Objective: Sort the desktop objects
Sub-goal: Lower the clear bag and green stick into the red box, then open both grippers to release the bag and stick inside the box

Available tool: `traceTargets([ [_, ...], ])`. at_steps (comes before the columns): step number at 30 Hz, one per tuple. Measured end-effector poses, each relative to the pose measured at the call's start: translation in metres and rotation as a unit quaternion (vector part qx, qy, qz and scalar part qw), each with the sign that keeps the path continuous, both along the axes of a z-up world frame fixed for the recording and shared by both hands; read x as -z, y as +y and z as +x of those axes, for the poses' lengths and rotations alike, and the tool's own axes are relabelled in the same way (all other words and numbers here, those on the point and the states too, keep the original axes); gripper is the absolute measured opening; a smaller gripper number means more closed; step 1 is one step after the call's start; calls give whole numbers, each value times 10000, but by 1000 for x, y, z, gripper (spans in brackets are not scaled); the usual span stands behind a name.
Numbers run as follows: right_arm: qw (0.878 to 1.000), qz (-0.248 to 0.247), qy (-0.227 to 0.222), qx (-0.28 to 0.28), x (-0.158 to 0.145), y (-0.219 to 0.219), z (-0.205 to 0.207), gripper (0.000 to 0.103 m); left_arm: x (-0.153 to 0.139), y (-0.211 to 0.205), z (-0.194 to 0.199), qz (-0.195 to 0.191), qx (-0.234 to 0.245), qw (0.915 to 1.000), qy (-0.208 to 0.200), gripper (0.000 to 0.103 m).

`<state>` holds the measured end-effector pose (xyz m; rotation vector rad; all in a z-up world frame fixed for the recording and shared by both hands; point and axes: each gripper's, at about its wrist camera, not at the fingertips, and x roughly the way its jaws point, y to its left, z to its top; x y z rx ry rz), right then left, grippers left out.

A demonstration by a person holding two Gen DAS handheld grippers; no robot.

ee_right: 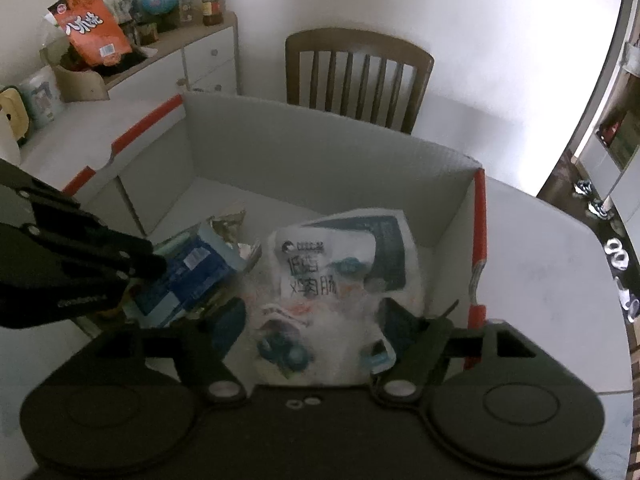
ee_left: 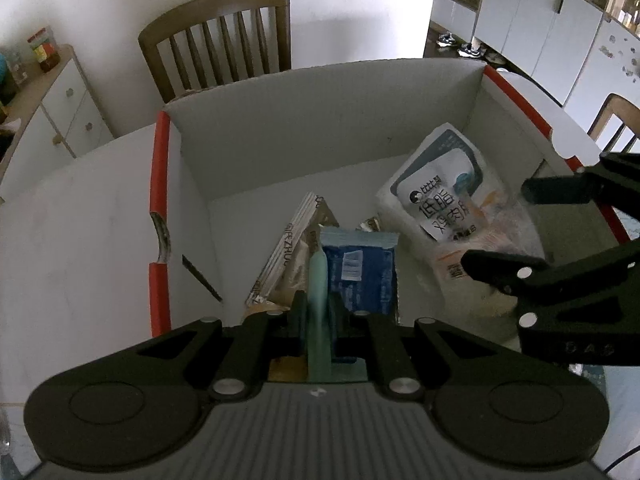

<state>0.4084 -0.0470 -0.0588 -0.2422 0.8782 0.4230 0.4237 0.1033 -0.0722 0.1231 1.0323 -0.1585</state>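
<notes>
A white cardboard box (ee_left: 160, 184) with red edges stands on the table. In it lie a blue packet (ee_left: 360, 276), a beige packet (ee_left: 288, 248) and a white snack bag (ee_left: 436, 196). My left gripper (ee_left: 319, 300) hangs over the box's near side, shut on a thin teal stick (ee_left: 319, 268) that points forward. My right gripper (ee_right: 316, 320) reaches into the box (ee_right: 478, 216) with its jaws wide. The white bag (ee_right: 340, 272), blurred, lies between them, and neither pad visibly presses on it. In the right wrist view the left gripper (ee_right: 156, 264) sits over the blue packet (ee_right: 188, 276).
The box sits on a white table (ee_left: 80, 240). A wooden chair (ee_left: 224, 40) stands behind it against the wall. To the left, a white cabinet (ee_right: 200, 60) carries jars and an orange snack bag (ee_right: 90, 24). A second chair (ee_left: 616, 120) stands at the right.
</notes>
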Motion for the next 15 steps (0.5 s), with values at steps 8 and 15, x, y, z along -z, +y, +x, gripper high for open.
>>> traceTargets([
  [8,9999,71,-95,24,-11,-5,0,74,-3,3,-1,-65,-75,9999,24,10],
  [15,9998,140,-141,80,-19,-11,-5,74,-13,4,-6,-101,-104,9999,-81,10],
])
